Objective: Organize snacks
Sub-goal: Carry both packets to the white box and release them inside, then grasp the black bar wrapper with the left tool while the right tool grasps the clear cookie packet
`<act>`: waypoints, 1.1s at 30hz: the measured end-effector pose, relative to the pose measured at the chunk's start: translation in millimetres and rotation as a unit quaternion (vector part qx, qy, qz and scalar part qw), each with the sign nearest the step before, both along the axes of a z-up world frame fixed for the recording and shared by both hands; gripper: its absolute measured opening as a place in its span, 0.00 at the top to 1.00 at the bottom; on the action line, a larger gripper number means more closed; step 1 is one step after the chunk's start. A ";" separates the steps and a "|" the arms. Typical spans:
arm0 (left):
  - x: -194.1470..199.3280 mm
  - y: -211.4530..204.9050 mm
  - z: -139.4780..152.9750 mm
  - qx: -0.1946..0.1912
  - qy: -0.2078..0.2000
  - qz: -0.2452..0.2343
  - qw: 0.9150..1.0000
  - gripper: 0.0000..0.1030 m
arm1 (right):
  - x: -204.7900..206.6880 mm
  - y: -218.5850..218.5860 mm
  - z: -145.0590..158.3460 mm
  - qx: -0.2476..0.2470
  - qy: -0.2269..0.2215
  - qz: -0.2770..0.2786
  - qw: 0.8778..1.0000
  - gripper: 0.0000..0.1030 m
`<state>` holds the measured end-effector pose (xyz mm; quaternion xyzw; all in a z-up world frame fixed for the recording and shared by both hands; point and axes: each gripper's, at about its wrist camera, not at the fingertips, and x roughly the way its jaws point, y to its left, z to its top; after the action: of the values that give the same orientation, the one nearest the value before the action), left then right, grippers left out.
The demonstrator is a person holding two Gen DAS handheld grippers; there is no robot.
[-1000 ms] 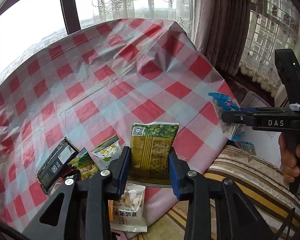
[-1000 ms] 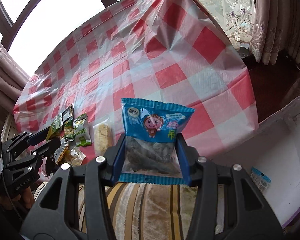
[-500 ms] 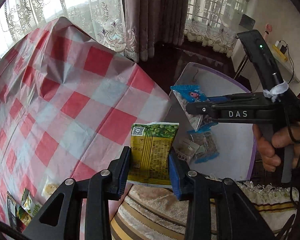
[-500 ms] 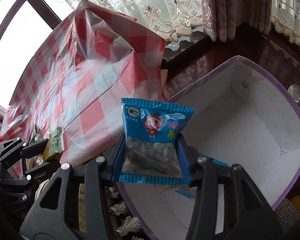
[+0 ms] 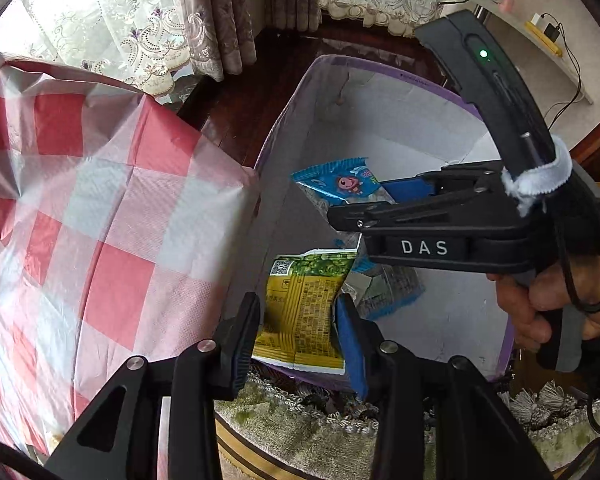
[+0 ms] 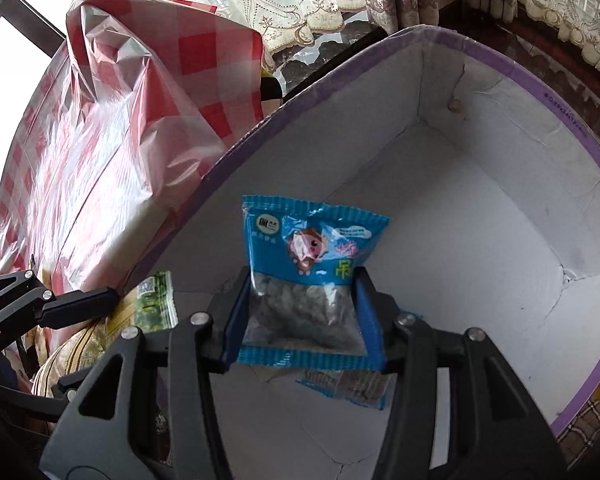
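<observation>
Left gripper (image 5: 298, 330) is pointed steeply down over the near rim of a white box with a purple edge (image 5: 384, 128); its jaws are opening, and a yellow-green snack packet (image 5: 304, 308) is seen between the pads, its right edge no longer clearly pressed by the blue pad, so the gripper is read as released and apart. In the right wrist view the same packet (image 6: 154, 300) is seen at the box's left rim beside the left gripper's finger (image 6: 80, 304)

Right gripper (image 6: 302, 312) is clamped on a blue snack packet with a cartoon figure (image 6: 312, 264), which is held upright above the box interior (image 6: 480, 240). From the left wrist view this blue packet (image 5: 340, 184) is seen projecting from the right gripper (image 5: 356, 204), which is gripped by a hand (image 5: 540, 300)

Further blue-edged clear packets (image 6: 348, 388) are lying on the box floor below the held packet. A red-and-white checked cloth (image 5: 100, 220) is spread over the desk, whose edge is just beside the box's left wall. Lace curtains (image 5: 140, 40) are hung behind
</observation>
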<state>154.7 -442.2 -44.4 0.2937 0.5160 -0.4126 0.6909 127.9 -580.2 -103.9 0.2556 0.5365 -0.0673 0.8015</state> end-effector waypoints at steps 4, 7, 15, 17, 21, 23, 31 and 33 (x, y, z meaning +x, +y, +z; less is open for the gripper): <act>3.8 9.2 7.7 -0.015 -0.010 0.018 1.000 0.33 | 5.7 4.2 4.5 -0.001 -0.003 0.006 1.000 0.46; 8.3 17.5 13.6 -0.022 -0.016 0.038 0.999 0.33 | 3.7 8.4 10.5 -0.004 -0.010 0.009 1.000 0.45; 7.9 53.8 39.8 -0.051 -0.053 0.090 0.993 0.33 | 1.9 34.7 48.3 -0.007 -0.042 0.031 0.999 0.45; 8.8 65.4 44.1 -0.056 -0.065 0.110 0.990 0.33 | 4.3 44.3 58.1 -0.007 -0.052 0.039 0.998 0.45; 11.5 102.6 56.5 -0.082 -0.069 0.158 0.982 0.33 | 13.9 67.9 77.2 -0.009 -0.072 0.064 0.995 0.45; 10.8 125.4 63.3 -0.098 -0.072 0.183 0.976 0.33 | 16.9 83.0 86.7 -0.014 -0.079 0.081 0.994 0.45; 4.5 213.6 76.4 -0.163 -0.071 0.289 0.941 0.33 | 26.5 151.9 101.3 -0.027 -0.090 0.155 0.984 0.45; 2.1 234.9 79.7 -0.179 -0.072 0.314 0.930 0.33 | 26.8 169.1 101.0 -0.030 -0.088 0.174 0.980 0.45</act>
<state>156.7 -207.4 35.3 0.0173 0.4487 -0.2376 0.8614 154.7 -411.1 -2.9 0.1395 0.4975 0.0797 0.8524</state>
